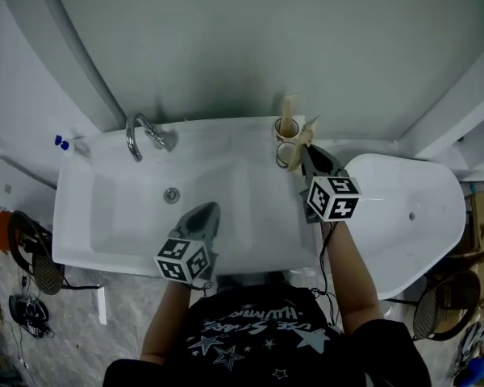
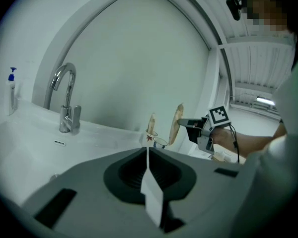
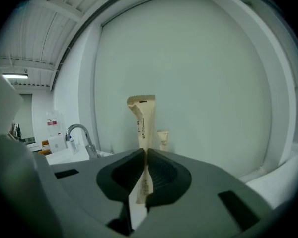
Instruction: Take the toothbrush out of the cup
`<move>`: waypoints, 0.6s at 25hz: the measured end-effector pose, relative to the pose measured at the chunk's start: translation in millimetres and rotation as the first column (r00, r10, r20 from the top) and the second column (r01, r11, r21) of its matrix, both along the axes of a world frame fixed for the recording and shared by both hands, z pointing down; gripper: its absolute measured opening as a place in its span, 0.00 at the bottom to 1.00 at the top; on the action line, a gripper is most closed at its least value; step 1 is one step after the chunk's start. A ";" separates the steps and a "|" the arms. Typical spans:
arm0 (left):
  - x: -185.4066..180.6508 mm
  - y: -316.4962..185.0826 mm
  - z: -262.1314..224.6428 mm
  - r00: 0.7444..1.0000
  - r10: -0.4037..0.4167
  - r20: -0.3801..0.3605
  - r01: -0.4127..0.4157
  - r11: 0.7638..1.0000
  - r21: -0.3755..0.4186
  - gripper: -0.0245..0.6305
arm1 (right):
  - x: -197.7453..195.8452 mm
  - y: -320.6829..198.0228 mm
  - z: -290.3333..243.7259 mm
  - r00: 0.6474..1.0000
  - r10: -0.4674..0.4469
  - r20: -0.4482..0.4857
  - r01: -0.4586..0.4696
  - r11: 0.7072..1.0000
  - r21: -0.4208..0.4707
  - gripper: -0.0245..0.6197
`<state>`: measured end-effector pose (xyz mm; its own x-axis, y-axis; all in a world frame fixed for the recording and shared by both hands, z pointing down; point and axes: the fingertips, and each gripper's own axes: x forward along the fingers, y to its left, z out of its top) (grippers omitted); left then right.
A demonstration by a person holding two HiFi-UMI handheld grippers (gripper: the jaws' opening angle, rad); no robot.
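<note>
Two clear cups stand at the sink's back right corner, a back cup (image 1: 286,127) and a front cup (image 1: 288,155). A beige paper-wrapped toothbrush (image 1: 289,108) stands upright in the back cup. My right gripper (image 1: 306,148) is shut on a second beige wrapped toothbrush (image 1: 308,132), held upright above the front cup (image 2: 160,143). In the right gripper view this toothbrush (image 3: 142,125) rises between the closed pads, with the other toothbrush (image 3: 162,140) behind it. My left gripper (image 1: 209,213) hovers shut over the basin's front, holding nothing.
The white sink (image 1: 105,240) has a chrome faucet (image 1: 148,135) at the back and a drain (image 1: 171,194) in the basin. A small blue-capped bottle (image 1: 63,143) stands at the far left. A white bathtub (image 1: 411,216) lies right of the sink.
</note>
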<state>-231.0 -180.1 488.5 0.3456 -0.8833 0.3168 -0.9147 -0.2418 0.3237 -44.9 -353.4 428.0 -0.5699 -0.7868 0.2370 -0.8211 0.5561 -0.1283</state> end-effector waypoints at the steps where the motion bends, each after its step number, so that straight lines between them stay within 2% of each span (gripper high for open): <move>1: -0.2 0.6 1.3 1.000 0.015 -0.002 -0.015 1.000 -0.001 0.07 | 1.6 6.8 3.1 1.000 0.007 -0.004 -0.007 1.000 -0.013 0.09; 6: 0.8 7.1 7.9 0.996 0.090 -0.011 -0.090 0.996 -0.014 0.07 | 16.7 41.1 36.4 0.996 0.060 -0.069 -0.068 0.989 -0.131 0.09; 15: -4.3 18.1 21.2 0.984 0.173 -0.037 -0.175 0.984 -0.041 0.07 | 28.3 88.7 94.5 0.978 0.113 -0.174 -0.161 0.942 -0.294 0.09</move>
